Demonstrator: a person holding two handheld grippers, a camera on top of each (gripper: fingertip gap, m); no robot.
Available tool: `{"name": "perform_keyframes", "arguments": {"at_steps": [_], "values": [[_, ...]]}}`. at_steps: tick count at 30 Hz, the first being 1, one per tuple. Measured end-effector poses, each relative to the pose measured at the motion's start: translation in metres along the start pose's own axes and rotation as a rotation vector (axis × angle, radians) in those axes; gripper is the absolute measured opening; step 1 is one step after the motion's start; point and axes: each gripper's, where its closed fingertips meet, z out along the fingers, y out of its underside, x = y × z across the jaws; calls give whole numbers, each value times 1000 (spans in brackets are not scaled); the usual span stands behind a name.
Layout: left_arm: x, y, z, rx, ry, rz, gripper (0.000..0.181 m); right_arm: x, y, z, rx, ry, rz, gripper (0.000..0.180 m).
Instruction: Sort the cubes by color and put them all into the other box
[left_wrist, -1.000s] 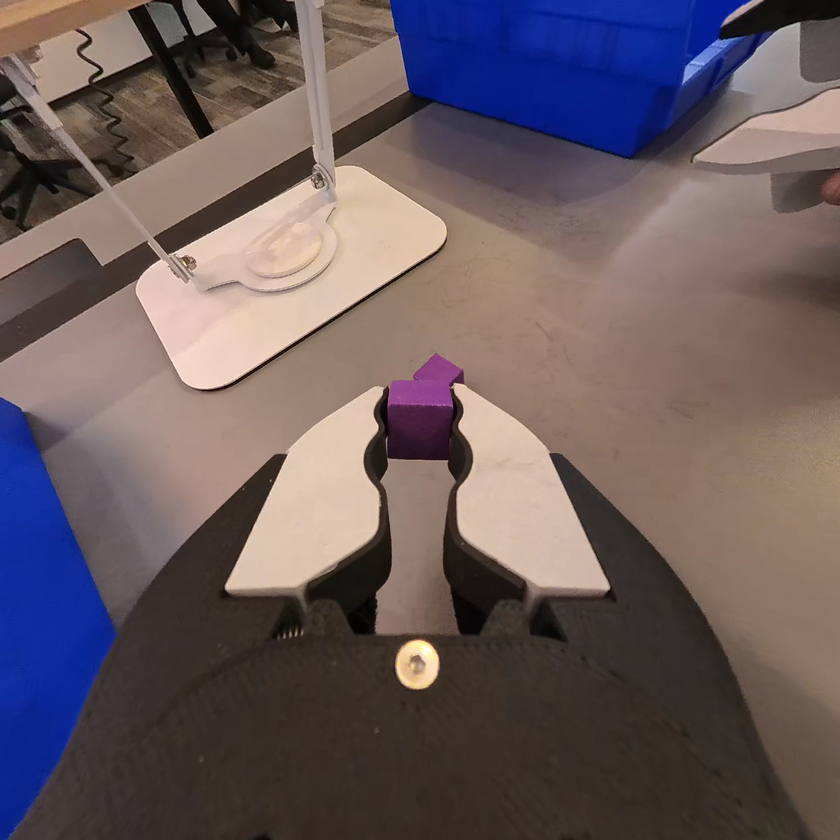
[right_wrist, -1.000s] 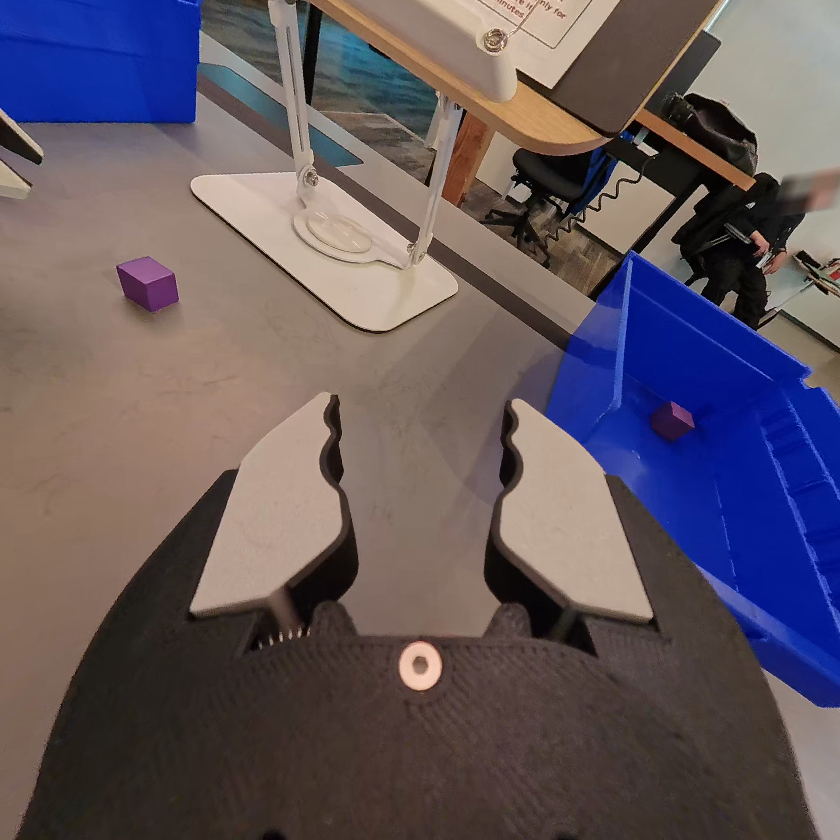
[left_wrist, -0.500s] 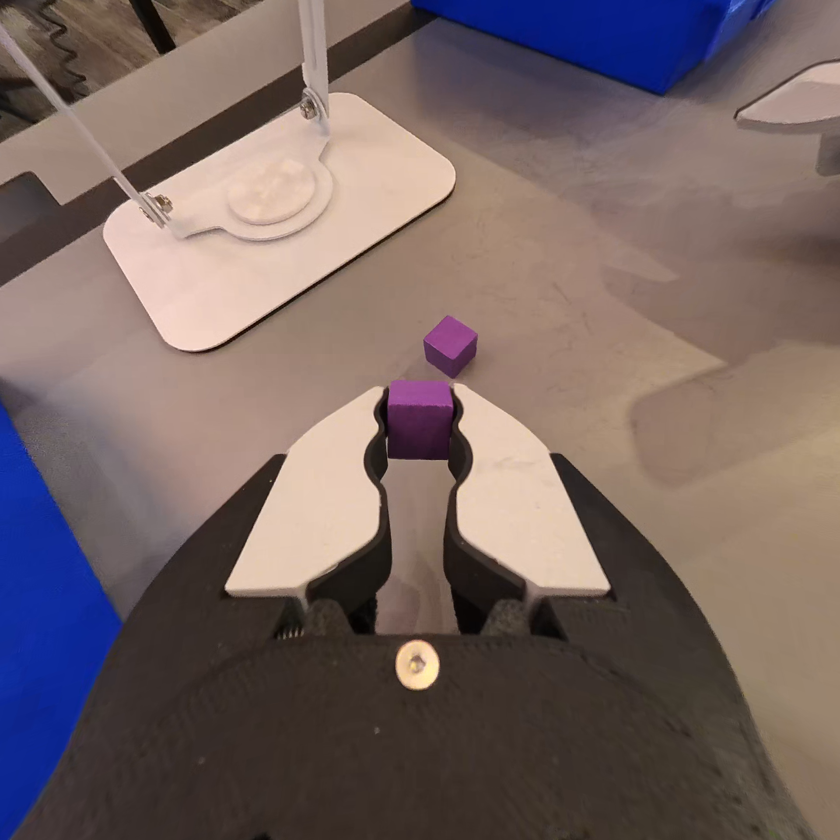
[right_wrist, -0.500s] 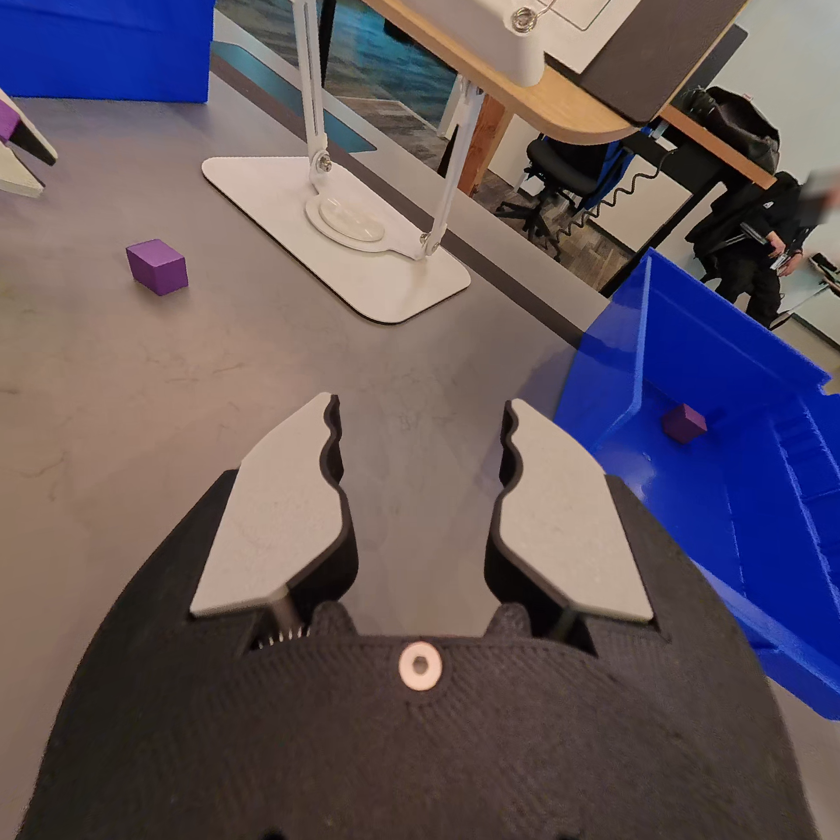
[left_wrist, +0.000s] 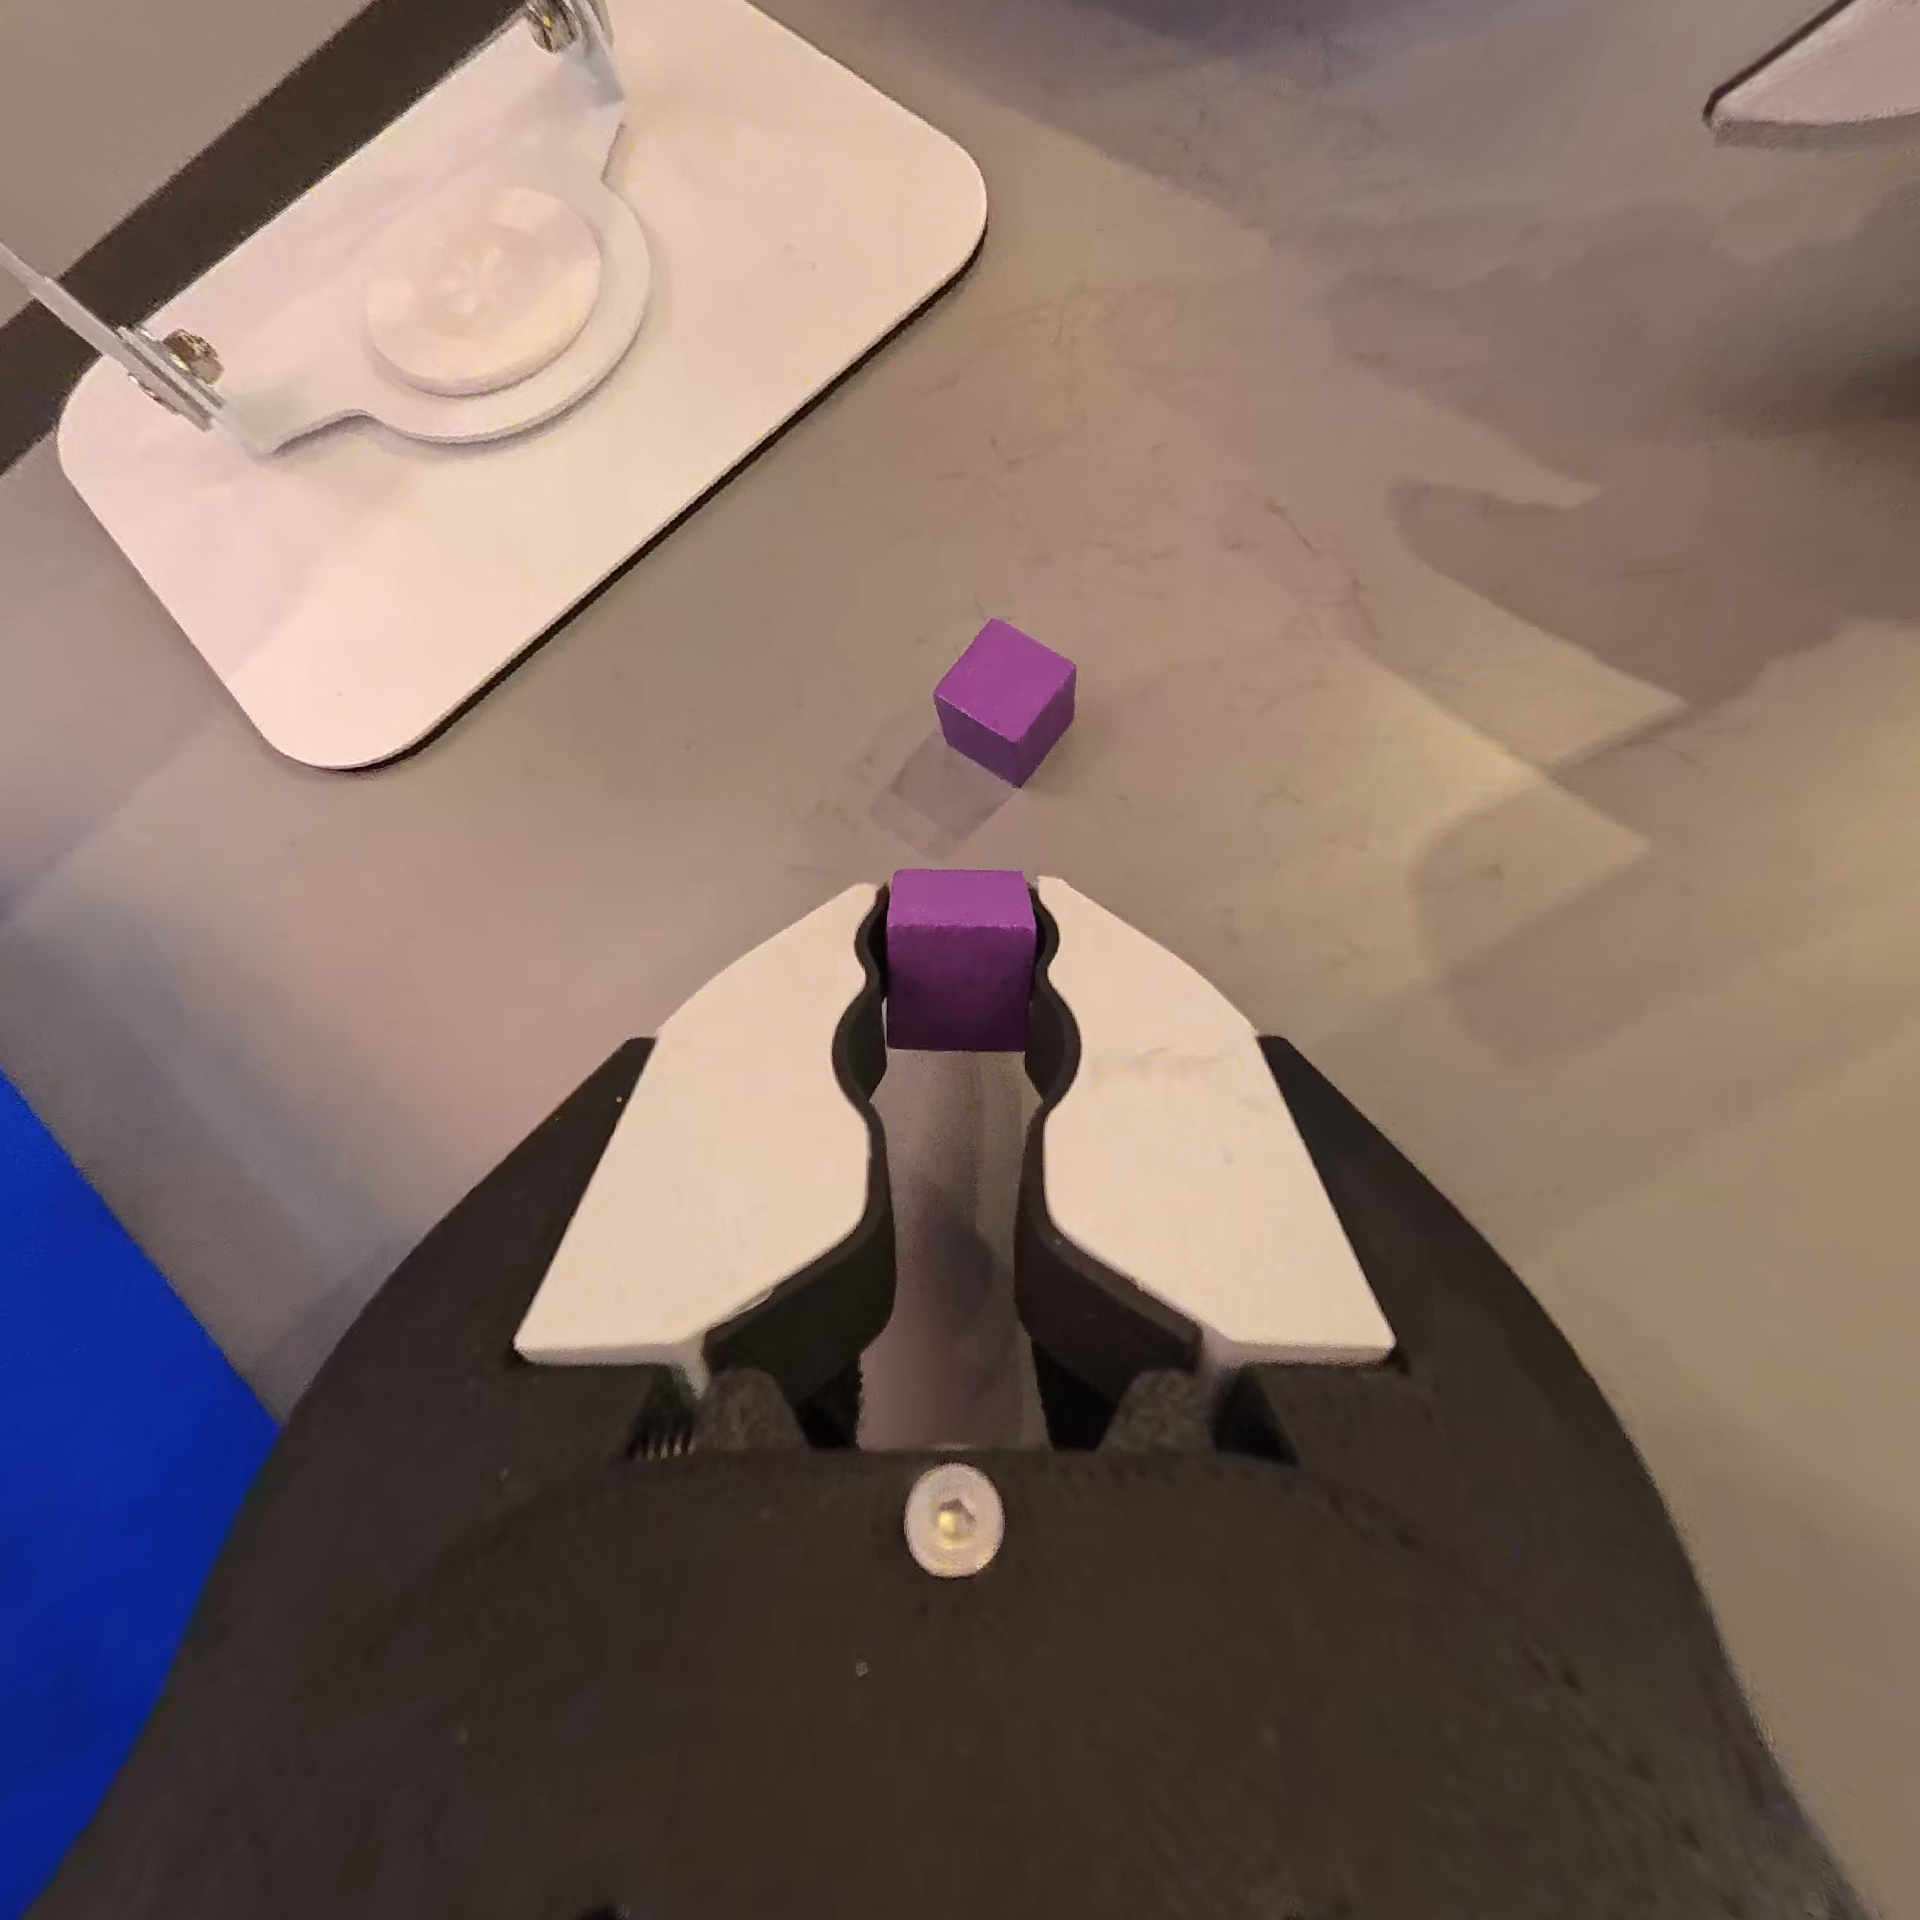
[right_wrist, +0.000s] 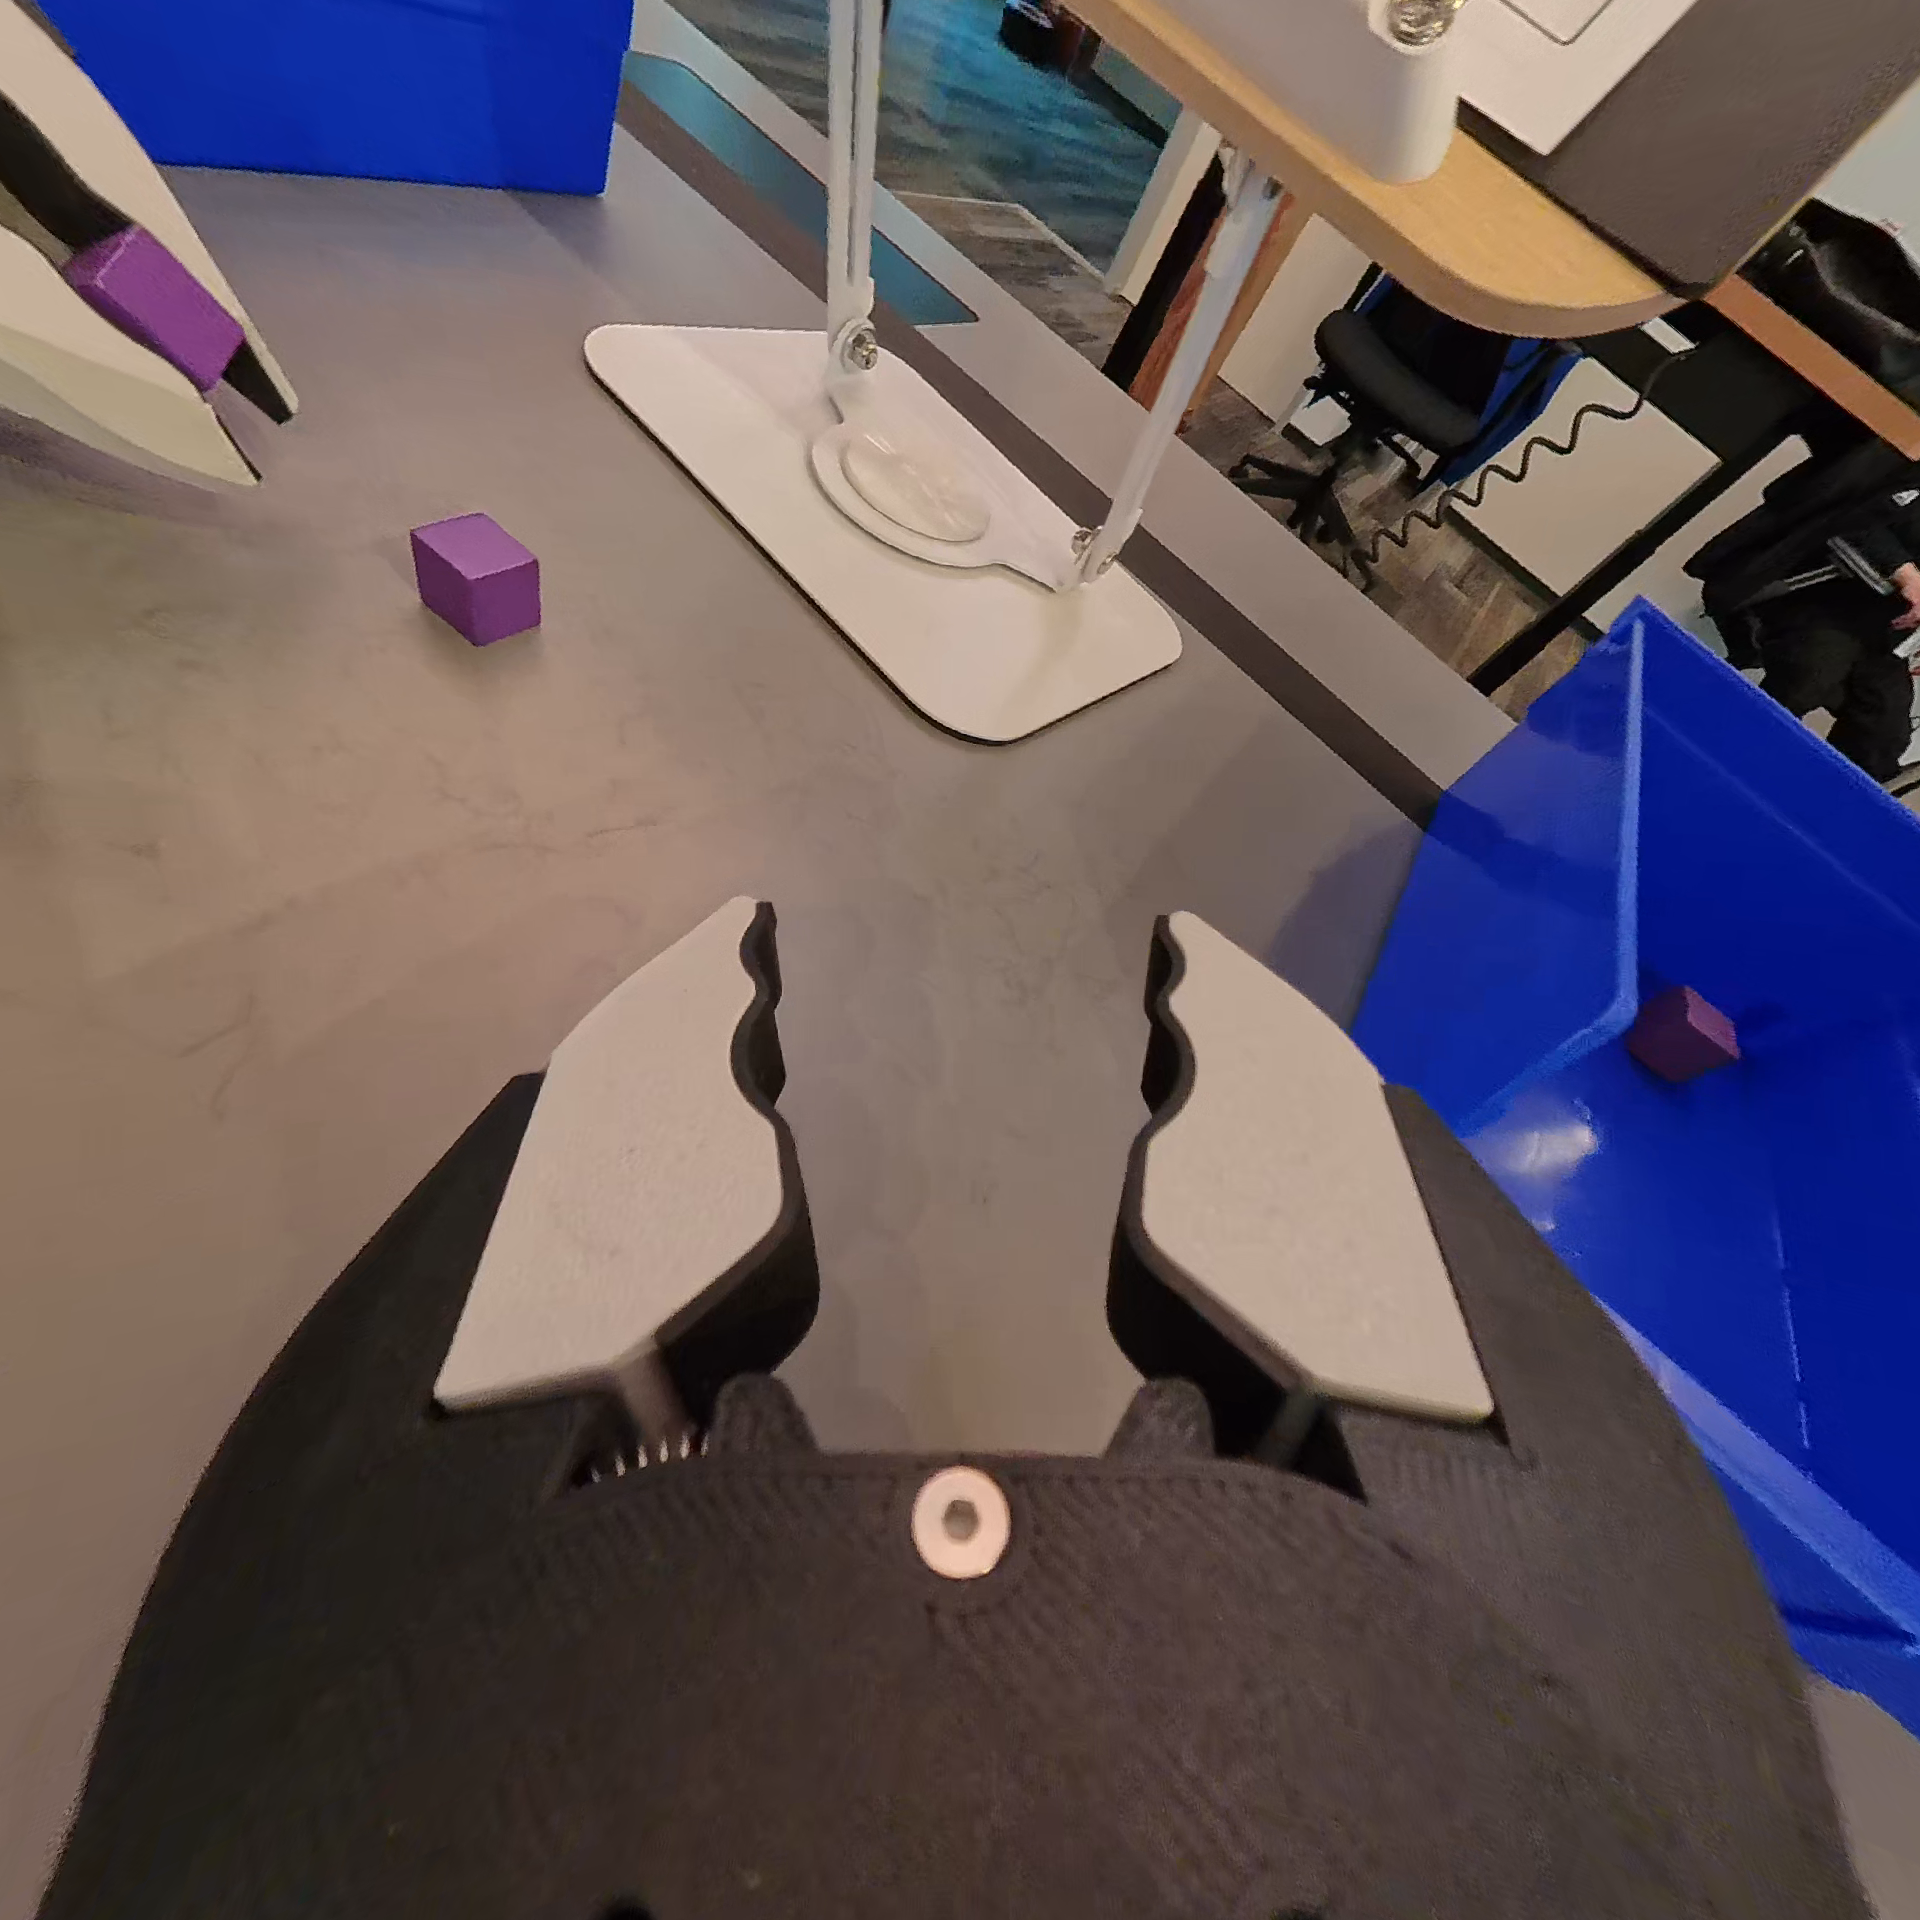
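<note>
Left gripper fingers pinch a purple cube by its tips, off the counter; could slip. Right gripper fingers spread, empty; loose cube risks being left outside blue box.

An office: swivel chair, wooden desks, carpeted floor.

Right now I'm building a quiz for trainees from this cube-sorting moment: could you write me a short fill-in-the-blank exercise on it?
1. The left gripper is shut on a cube whose colour is ____.
2. The fingers of the right gripper hold ____.
3. The loose cube lies on the grey ____.
4. One cube already lies inside the ____ box.

Missing words: purple; nothing; table; blue
</note>
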Motion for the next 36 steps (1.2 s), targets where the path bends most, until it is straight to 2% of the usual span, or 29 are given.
{"name": "perform_keyframes", "arguments": {"at_steps": [12,16,23,29,31,36], "values": [[11,-1,2,-113,49,177,22,-12,-10,0,34,-60,-19,70],[9,3,3,-146,31,230,22,-27,-30,5,64,-130,-19,72],[6,5,3,-111,69,173,23,-43,-56,33,75,-246,-57,76],[-1,8,1,-125,85,141,23,-56,-46,43,71,-310,-53,75],[-2,6,-1,-116,87,141,23,-61,-51,41,92,-346,-54,70],[-3,-4,-5,-80,76,151,22,-79,-56,51,70,-464,-68,70]]}}
